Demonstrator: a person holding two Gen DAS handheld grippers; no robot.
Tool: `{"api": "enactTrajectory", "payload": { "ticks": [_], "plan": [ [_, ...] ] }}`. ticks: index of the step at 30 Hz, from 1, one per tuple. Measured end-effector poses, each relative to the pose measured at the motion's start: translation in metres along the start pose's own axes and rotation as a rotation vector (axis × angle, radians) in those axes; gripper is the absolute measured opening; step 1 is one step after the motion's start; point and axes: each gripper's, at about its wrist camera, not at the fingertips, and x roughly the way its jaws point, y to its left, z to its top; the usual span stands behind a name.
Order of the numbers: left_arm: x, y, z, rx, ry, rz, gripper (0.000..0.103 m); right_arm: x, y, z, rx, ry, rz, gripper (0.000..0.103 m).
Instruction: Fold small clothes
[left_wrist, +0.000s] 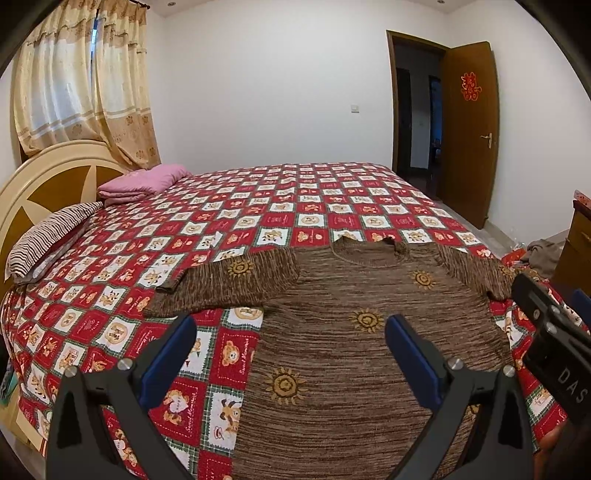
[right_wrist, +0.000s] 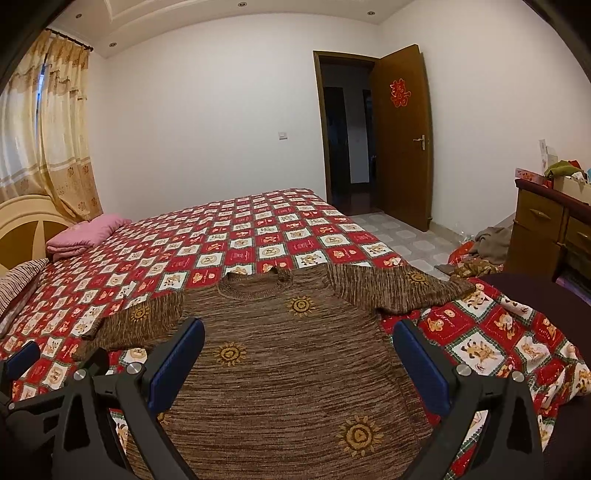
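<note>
- Sweater (left_wrist: 332, 332): in the left wrist view, a brown knit with sun motifs lies flat on the bedspread (left_wrist: 258, 206) of red and white bear squares, collar toward 12 o'clock, sleeves spread toward 9 and 3 o'clock.
- The left gripper (left_wrist: 291, 343) hangs above the sweater's left edge with its blue pads (left_wrist: 168, 356) set wide apart, nothing between them; the left finger is over bedspread, the right over knit.
- Part of the right gripper (left_wrist: 550, 328) shows at 3 o'clock.
- A pink pillow (left_wrist: 142, 181) and a striped pillow (left_wrist: 48, 236) lie by the headboard at 9 to 10 o'clock; an open door (left_wrist: 469, 129) stands at 2 o'clock.
- In the right wrist view, the sweater (right_wrist: 280, 369) fills the lower centre, collar at 12 o'clock.
- The right gripper (right_wrist: 299, 347) hangs above the sweater's body, fingers spread wide and holding nothing.
- The left gripper's blue pad (right_wrist: 22, 356) shows at 9 o'clock.
- A wooden dresser (right_wrist: 550, 229) stands at 3 o'clock.
</note>
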Motion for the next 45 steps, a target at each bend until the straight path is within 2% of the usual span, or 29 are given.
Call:
{"api": "enactTrajectory", "payload": {
  "ticks": [33, 45],
  "plan": [
    [0.003, -0.004, -0.008, 0.004, 0.003, 0.001, 0.103, 0.004, -0.001, -0.003, 0.003, 0.016, -0.008, 0.102],
    [0.01, -0.01, -0.009, 0.026, 0.023, -0.023, 0.103, 0.012, -0.006, -0.004, 0.005, 0.031, -0.025, 0.102]
  ]
}}
